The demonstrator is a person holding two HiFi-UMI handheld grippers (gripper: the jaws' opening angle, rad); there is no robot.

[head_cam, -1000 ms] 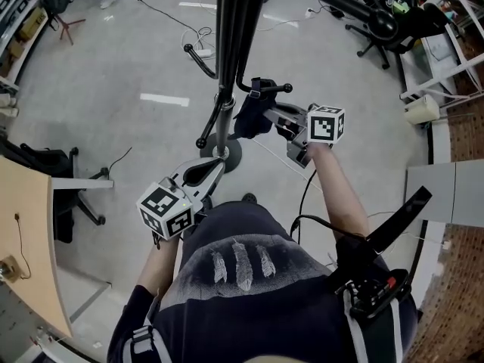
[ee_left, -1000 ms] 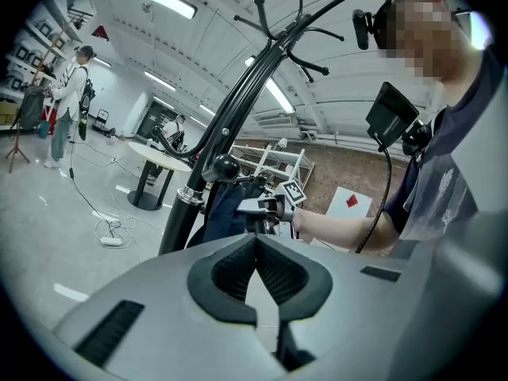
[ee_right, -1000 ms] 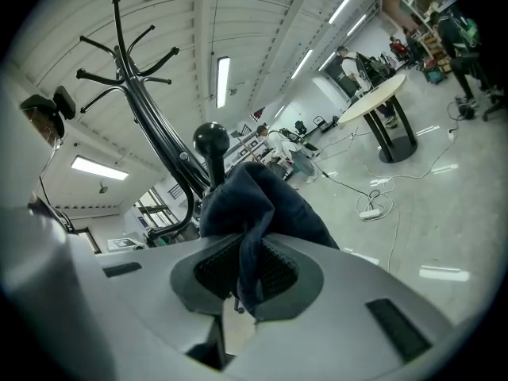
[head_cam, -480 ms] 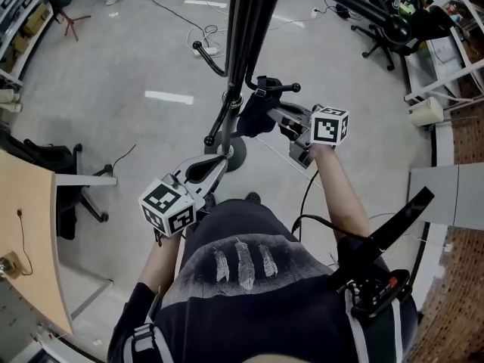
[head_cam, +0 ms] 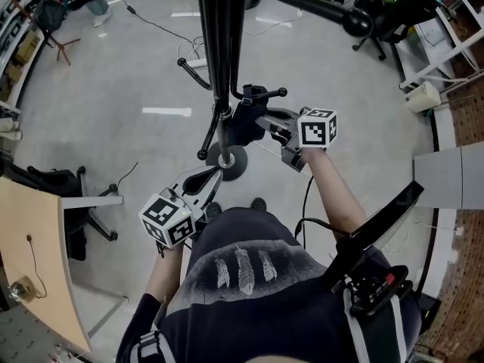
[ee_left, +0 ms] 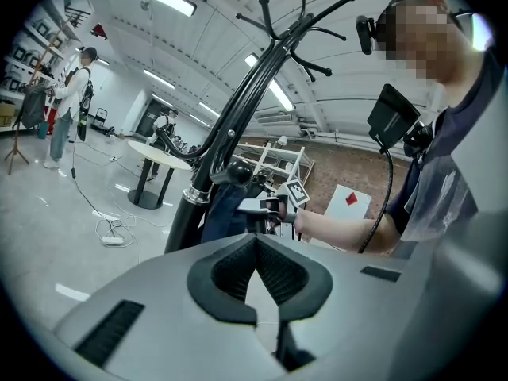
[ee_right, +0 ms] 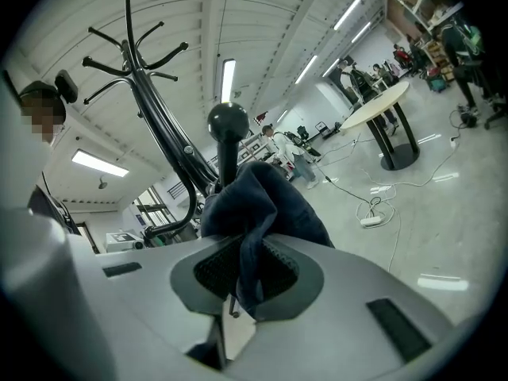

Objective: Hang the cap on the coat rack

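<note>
The right claw (ee_right: 248,280) is clamped on a fold of the dark blue cap (ee_right: 266,201), which bunches just ahead of its tips, seemingly against the ball-tipped peg (ee_right: 228,124) of the coat rack (ee_right: 171,161) rising directly in front. To hang it well, I judge the cap's opening must be lifted over the ball, then lowered until the fabric drapes behind it before the grip is let go. The left claw (ee_left: 255,272), jaws together on nothing, sits well short of the rack and is best kept clear.
</note>
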